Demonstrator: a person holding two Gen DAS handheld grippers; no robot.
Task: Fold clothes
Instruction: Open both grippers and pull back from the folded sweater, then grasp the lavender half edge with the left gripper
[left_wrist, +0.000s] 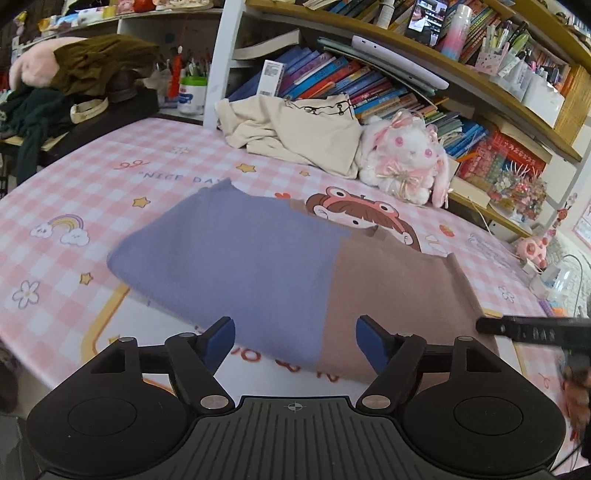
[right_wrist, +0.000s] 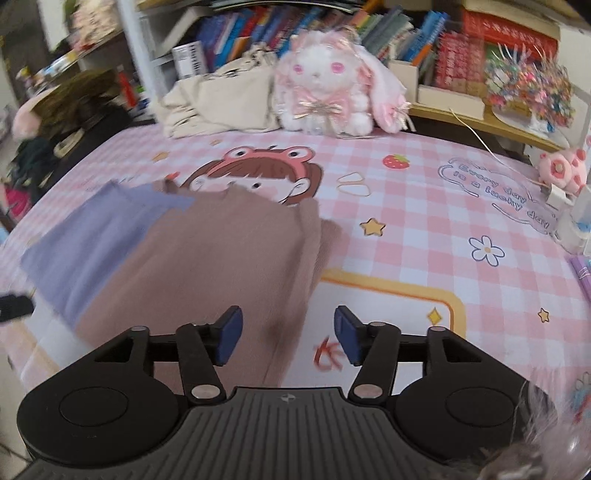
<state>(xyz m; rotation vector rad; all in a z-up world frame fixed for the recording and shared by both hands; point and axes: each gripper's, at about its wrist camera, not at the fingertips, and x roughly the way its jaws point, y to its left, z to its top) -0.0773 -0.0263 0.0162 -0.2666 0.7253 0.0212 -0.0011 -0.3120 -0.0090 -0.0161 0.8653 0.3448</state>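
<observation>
- Left gripper (left_wrist: 295, 338): jaws spread wide, nothing between the blue pads; it hovers over the near edge of the garment.
- Right gripper (right_wrist: 288, 338): jaws likewise spread and empty, over the near right corner of the brown half; this view is motion-blurred, so contact cannot be judged.
- Two-tone garment (left_wrist: 258, 266), lilac on the left and brown on the right, lies flat in a compact rectangle on the pink checked tablecloth (left_wrist: 92, 192). This fits either a finished fold or a stage with one more fold due.
- Risk: layered edges show at the brown right side (right_wrist: 314, 236); a pinch taking only the top layer would likely peel the stack open.
- Risk: the cloth looks slick; dragging could slide the garment and skew its edges.
- Farther back: cream garment (left_wrist: 295, 133) and plush rabbit (left_wrist: 406, 158) sit well apart; a long sweep could snag them.
</observation>
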